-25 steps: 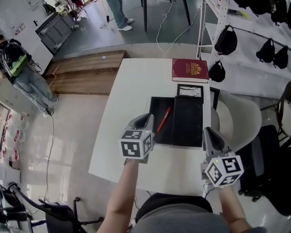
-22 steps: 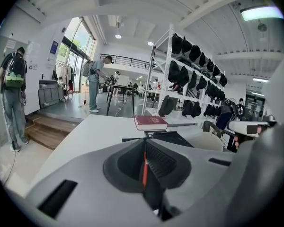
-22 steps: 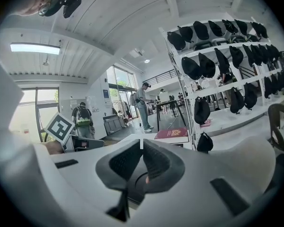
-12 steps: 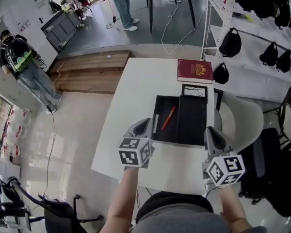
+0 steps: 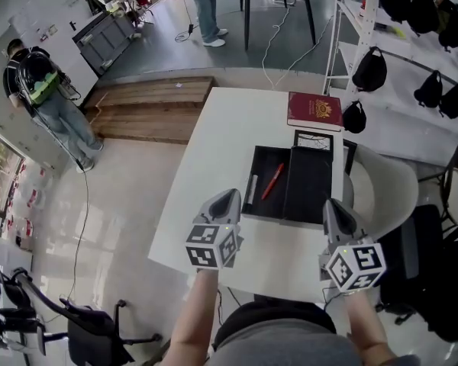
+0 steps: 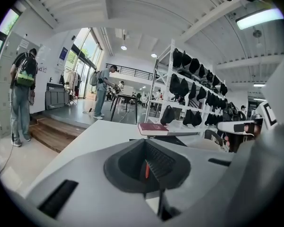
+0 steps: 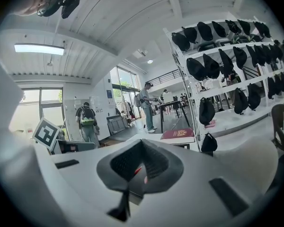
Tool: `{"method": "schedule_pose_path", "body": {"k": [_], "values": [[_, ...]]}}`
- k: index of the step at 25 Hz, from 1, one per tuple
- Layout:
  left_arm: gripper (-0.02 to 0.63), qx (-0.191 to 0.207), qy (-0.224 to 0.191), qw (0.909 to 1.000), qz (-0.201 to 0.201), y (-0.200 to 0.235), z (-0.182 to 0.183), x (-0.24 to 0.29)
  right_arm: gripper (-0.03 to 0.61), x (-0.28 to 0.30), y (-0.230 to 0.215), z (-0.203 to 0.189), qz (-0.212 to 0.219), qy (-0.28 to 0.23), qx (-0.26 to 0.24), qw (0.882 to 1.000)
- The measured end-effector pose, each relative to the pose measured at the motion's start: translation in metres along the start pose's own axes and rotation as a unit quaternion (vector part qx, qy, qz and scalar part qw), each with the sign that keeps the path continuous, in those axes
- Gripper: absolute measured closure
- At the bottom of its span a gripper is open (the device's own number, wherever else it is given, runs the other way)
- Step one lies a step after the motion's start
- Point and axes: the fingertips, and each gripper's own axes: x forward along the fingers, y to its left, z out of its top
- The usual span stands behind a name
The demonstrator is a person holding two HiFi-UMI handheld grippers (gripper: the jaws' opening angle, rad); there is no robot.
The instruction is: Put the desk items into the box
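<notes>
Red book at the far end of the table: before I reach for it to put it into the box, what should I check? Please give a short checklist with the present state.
1. Left gripper jaws open for a grasp: not ok, they are together with nothing between them.
2. Right gripper jaws open: not ok, also together and empty.
3. Red book free to take: ok, it lies flat on the table with nothing on top.
4. Box open: ok, its right half looks bare.
5. Red pen inside the box: ok, in the left half.
6. Book fits in the box: cannot tell.
</notes>
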Motion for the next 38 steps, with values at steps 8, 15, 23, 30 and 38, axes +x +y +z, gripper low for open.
{"method": "schedule_pose_path", "body": {"k": [8,15,23,30,38], "values": [[0.607,0.0,-0.022,0.9997,0.004,0.003,0.003,-0.023,0.574,-0.001,0.013,-0.001,0.014,0.0,-0.004,1.0],[0.607,-0.002,-0.036,0.9993,0.012,0.009,0.003,-0.04,0.575,-0.001,0.021,-0.003,0.022,0.006,-0.011,1.0],[0.607,-0.011,-0.042,0.9989,0.019,0.012,0.0,-0.048,0.575,0.0,0.025,-0.003,0.027,0.009,-0.02,0.999],[0.607,-0.013,-0.05,0.9984,0.022,0.011,0.003,-0.051,0.575,0.001,0.027,-0.003,0.033,0.012,-0.028,0.999],[0.607,-0.014,-0.055,0.998,0.026,0.011,0.005,-0.056,0.575,0.001,0.03,-0.006,0.038,0.017,-0.041,0.998]]}}
